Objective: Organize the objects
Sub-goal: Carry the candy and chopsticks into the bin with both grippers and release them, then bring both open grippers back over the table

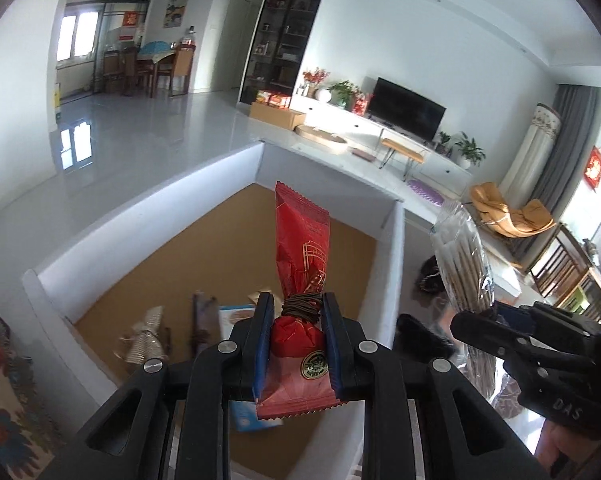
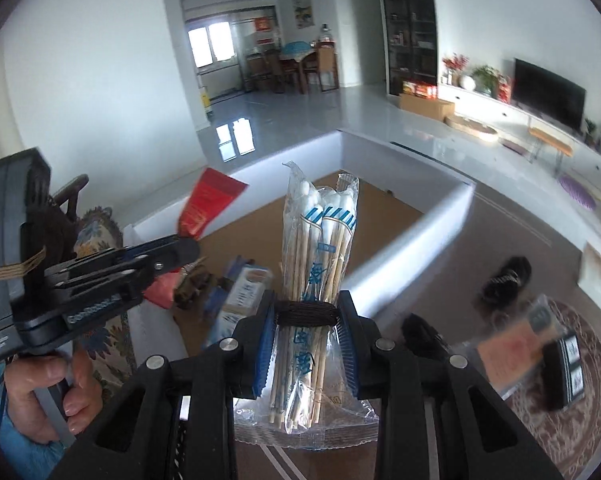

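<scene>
Left claw [image 1: 296, 308]: clamped on a red snack packet [image 1: 300, 264], held upright above the white-walled box [image 1: 148, 224]. Right claw [image 2: 307, 314]: clamped on a clear bag of cotton swabs [image 2: 320, 248], likewise raised over the box. Box floor held a blue-and-white carton [image 2: 242, 296] and a gold-wrapped item [image 1: 146, 336].

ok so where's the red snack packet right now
The red snack packet is clamped in the left gripper, held above the open white box.

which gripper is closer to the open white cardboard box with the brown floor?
Left. The left gripper holds its red wrapper directly over the box; the right gripper hangs off its right side.
</scene>
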Tool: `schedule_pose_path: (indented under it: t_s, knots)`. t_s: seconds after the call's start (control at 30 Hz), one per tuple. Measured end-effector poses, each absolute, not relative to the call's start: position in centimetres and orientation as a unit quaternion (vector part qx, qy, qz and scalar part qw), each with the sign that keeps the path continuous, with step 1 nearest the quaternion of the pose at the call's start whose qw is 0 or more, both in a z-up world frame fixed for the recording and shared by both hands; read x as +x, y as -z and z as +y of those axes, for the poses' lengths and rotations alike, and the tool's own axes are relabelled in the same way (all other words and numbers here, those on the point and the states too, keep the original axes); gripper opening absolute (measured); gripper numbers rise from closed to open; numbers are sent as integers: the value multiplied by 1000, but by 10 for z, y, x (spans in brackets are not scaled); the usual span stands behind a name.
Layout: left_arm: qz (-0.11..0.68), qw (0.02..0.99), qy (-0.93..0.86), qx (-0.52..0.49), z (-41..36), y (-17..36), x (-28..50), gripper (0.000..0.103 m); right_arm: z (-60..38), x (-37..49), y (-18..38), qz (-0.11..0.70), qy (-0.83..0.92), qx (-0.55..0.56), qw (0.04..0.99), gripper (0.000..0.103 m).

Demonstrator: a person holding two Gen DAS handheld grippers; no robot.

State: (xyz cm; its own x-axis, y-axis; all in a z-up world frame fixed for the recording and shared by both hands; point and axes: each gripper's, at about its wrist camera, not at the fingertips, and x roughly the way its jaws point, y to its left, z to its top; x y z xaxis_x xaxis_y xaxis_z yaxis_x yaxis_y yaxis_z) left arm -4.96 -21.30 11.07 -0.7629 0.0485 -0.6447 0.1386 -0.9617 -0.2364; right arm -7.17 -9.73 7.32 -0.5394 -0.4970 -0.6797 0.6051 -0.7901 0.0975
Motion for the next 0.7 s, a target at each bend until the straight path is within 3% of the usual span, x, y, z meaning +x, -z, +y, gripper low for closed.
schedule_pose_path:
  t_s: [0.1,0.13,0.17,0.2,0.27,0.3,0.37,0.4,0.6,0.7]
  knots:
    - [122,62,908,395,-233,-86,-71,29,-150,-79,-61,97,864,364,334,30]
    - [115,77,899,416,-237,-75,-78,44,-164,-82,-54,101,862,367,336,34]
    - [110,92,890,432,-241,-65,-83,53,-176,-87,-46,104,857,375,337,43]
    - [113,113,882,444,-246,-55,-84,62,-184,-92,-37,105,855,386,331,44]
    - [140,116,876,447,-256,-45,-77,64,-187,-99,-24,91,848,409,325,67]
    - [137,113,885,431,-254,-47,-70,65,-182,-99,-21,79,850,408,324,72]
    - [128,123,890,420,-246,-51,-59,82,-165,-91,-21,68,863,388,317,88]
    - [128,123,894,412,-241,-55,-54,86,-154,-85,-21,70,872,375,308,89]
    - [101,43,923,370,-171,-75,-22,86,-40,-47,-6,87,913,330,224,100]
    - [82,-41,929,359,-116,-78,-7,93,37,-34,18,89,921,349,150,101]
